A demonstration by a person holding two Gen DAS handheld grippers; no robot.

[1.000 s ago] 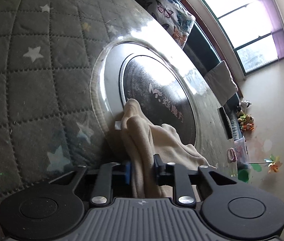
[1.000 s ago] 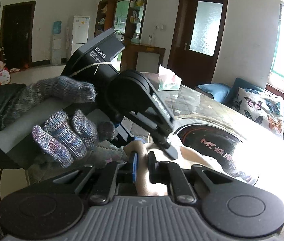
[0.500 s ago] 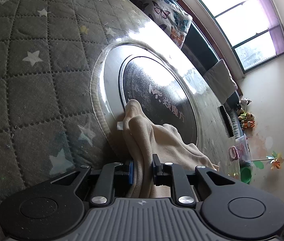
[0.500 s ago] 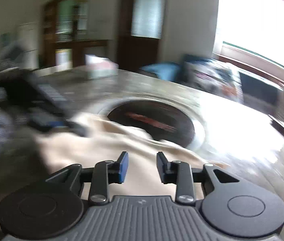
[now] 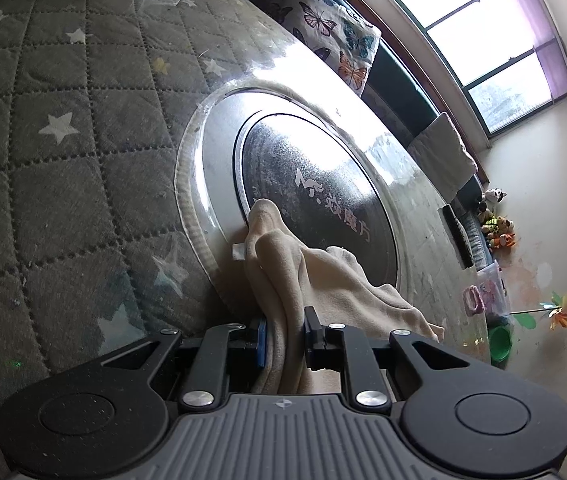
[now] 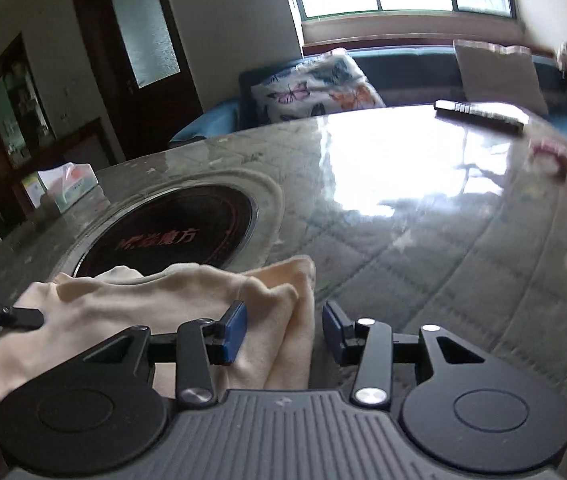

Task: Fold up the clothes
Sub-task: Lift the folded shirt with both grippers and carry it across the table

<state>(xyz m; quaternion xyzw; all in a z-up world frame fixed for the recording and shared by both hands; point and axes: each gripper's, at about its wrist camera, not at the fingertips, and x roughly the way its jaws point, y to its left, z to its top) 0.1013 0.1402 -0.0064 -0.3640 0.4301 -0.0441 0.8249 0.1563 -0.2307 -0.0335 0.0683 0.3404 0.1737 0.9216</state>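
Left wrist view: our left gripper (image 5: 285, 336) pinches a bunched fold of the cream garment (image 5: 307, 280), which trails over the round black hob (image 5: 315, 196) set in the quilted counter (image 5: 63, 160).

Right wrist view: our right gripper (image 6: 283, 330) fingers are opening, the garment's folded edge (image 6: 283, 320) loose between them, not pressed.

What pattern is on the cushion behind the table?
Colourful butterflies on white; the cushion shows best in the left wrist view.
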